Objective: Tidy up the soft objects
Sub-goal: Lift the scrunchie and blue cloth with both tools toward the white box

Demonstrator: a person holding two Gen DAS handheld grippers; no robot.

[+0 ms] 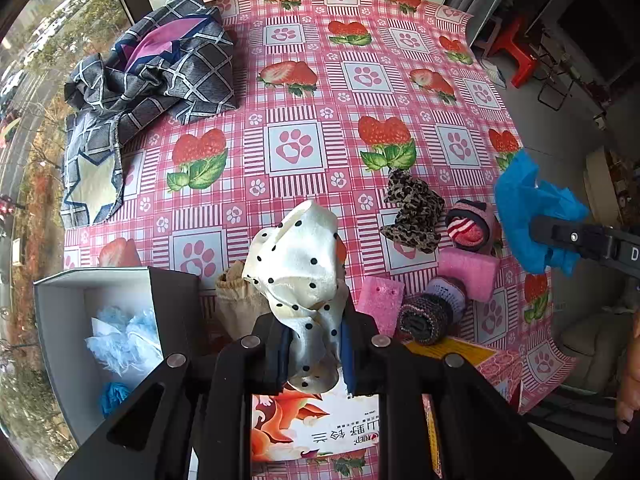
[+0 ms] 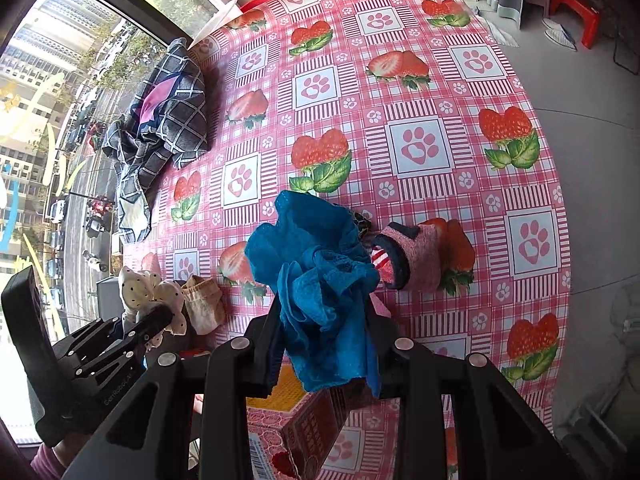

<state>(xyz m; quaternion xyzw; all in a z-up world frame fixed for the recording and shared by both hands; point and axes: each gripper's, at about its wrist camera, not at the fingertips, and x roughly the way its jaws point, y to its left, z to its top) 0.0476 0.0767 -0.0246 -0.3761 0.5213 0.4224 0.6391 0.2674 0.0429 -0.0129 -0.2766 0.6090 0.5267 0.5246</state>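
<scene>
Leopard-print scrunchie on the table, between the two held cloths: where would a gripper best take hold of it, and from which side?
Come from straight above and pinch the raised ruffled edge of the leopard-print scrunchie on its far, open side. It lies crumpled in bunched folds that stand up, so probably any fold gives the fingers purchase. The pink knitted sock lies close beside it, so approaching from there looks crowded.

We've got a bench [image 1: 360,92] under a pink strawberry-and-paw cloth. A crumpled blue checked fabric [image 1: 160,76] sits by its window-side edge. Toward the near edge lie a leopard scrunchie [image 1: 414,212], a pink knitted sock [image 1: 474,228], pink foam blocks [image 1: 468,272], a beige sock [image 1: 236,300] and a white box [image 1: 60,320] at the near window-side corner.
</scene>
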